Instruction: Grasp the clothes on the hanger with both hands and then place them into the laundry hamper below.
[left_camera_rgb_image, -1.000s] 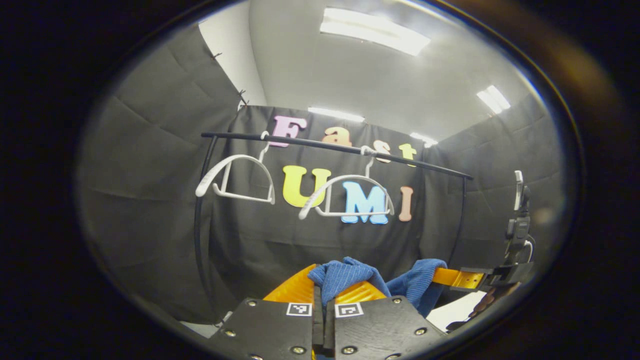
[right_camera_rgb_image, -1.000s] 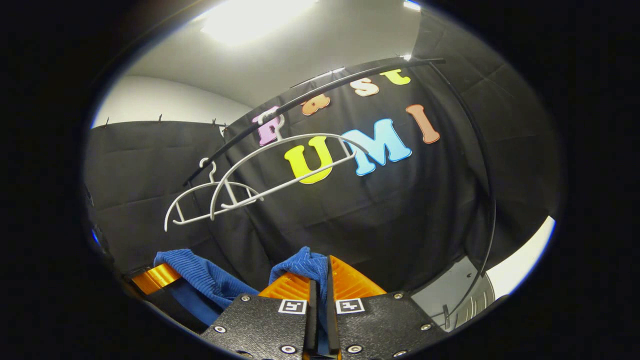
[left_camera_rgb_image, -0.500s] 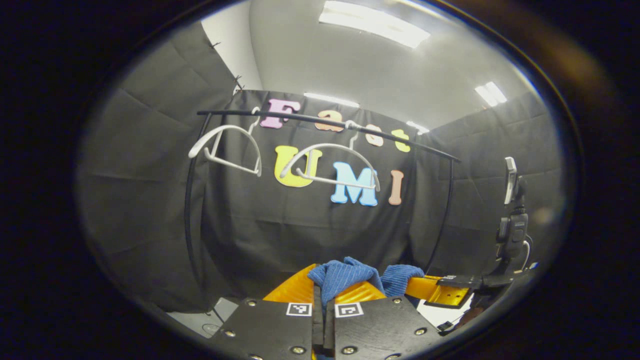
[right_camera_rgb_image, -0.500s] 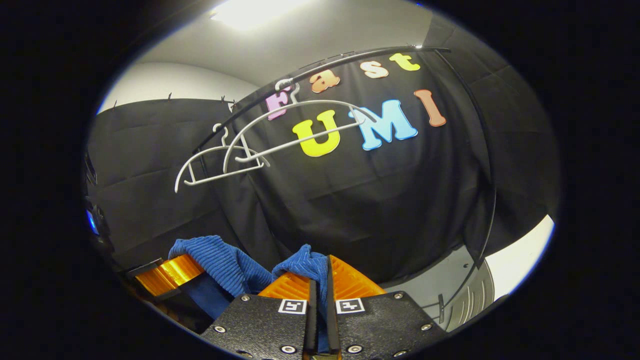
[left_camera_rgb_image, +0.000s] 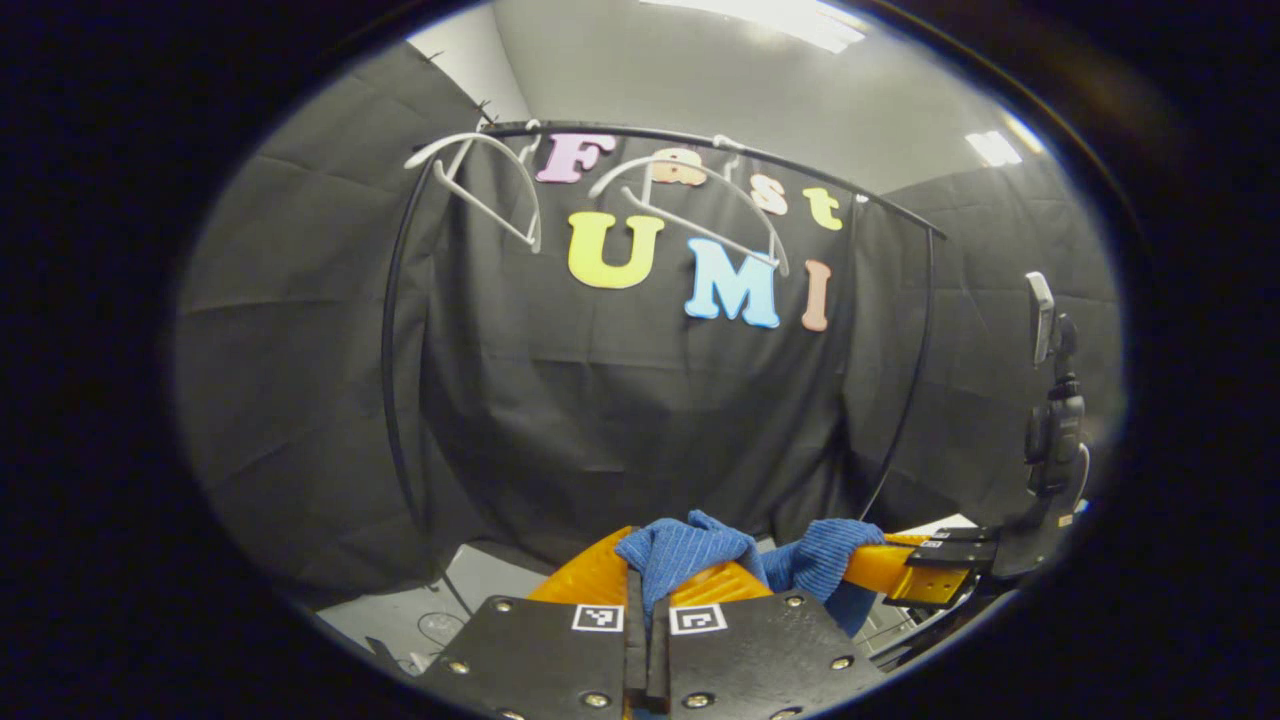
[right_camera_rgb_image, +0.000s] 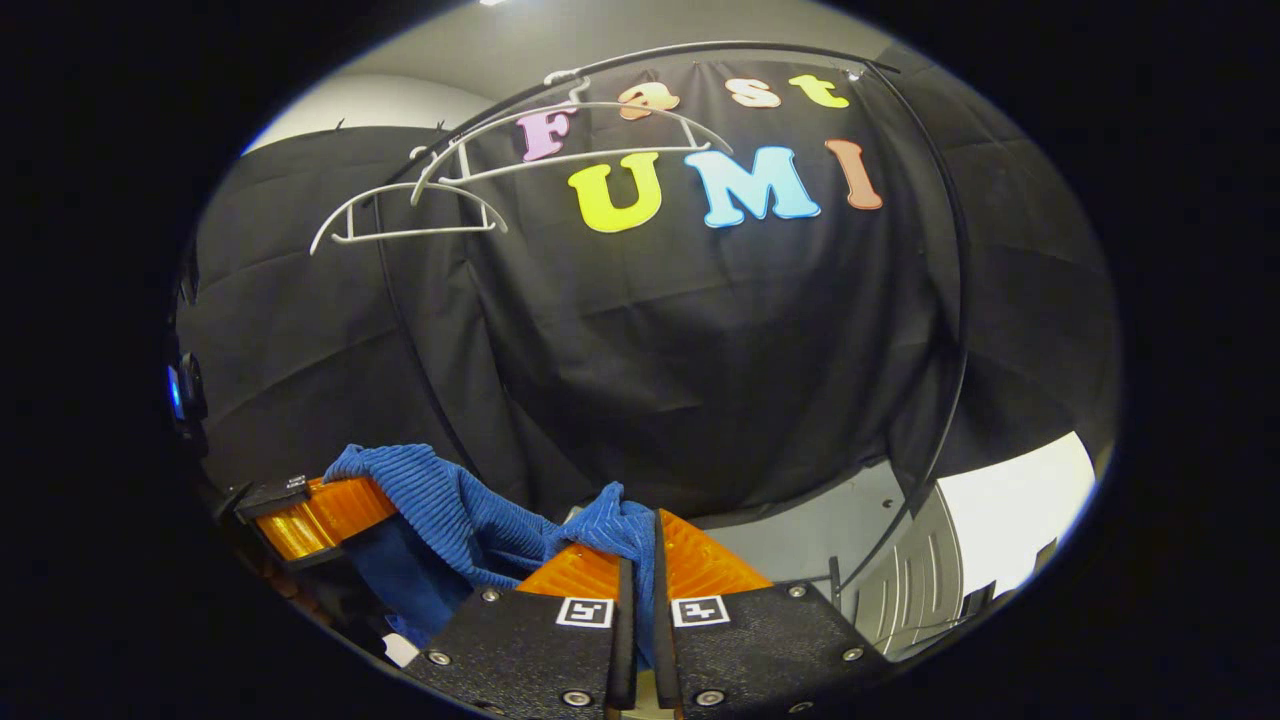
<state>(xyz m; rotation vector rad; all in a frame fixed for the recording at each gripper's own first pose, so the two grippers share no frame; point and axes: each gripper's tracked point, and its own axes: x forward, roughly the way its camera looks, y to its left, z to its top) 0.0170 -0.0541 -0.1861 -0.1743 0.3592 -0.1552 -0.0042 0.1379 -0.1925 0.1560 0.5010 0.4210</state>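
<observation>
My left gripper (left_camera_rgb_image: 648, 585) pinches a bunched fold of the blue ribbed garment (left_camera_rgb_image: 690, 550), fingers nearly together with the cloth squeezed between them. My right gripper (right_camera_rgb_image: 640, 560) does the same, clamped tight on another fold of that garment (right_camera_rgb_image: 450, 500), which stretches between my two grippers. In the left gripper view my right gripper (left_camera_rgb_image: 900, 570) sits off to the side with blue cloth draped over its fingers. Up high, two white hangers (right_camera_rgb_image: 560, 140) hang bare on the black rail (left_camera_rgb_image: 700, 140), well above the cloth I hold. A ribbed pale hamper wall (right_camera_rgb_image: 910, 590) shows low at the edge in the right gripper view.
</observation>
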